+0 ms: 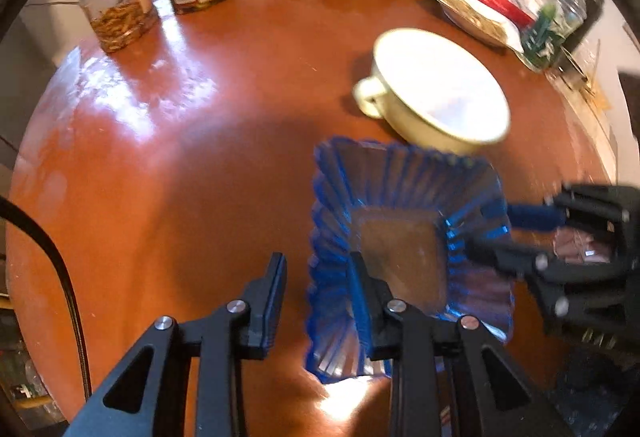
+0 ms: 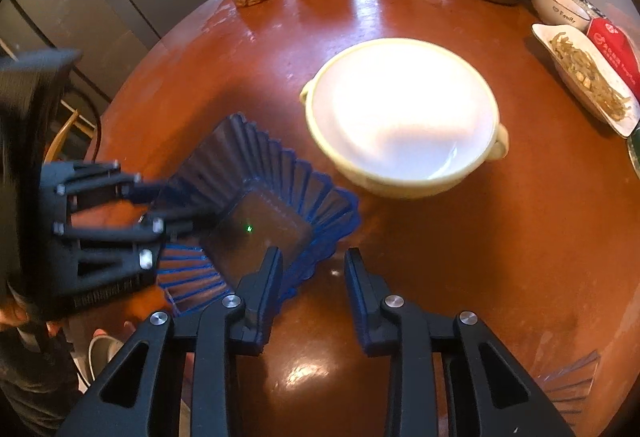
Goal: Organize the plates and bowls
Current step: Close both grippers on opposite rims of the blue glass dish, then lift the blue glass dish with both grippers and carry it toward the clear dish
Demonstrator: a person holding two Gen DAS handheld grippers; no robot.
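1. You are handling the fluted, square, blue transparent plastic dish [image 1: 404, 257] on the round red-brown table [image 1: 192, 165], just beside the cream two-handled enamel bowl [image 2: 404, 117].
2. Your left gripper [image 1: 320, 289] and right gripper [image 2: 312, 277] both stand open, each straddling a dish wall, neither pinching it.
3. Next, probably close one and nest the dish in the bowl.
4. Both are empty.

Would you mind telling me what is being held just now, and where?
Both straddle the blue fluted dish: left hand-held gripper its near-left rim, right hand-held gripper another edge. Both look open, so unheld.
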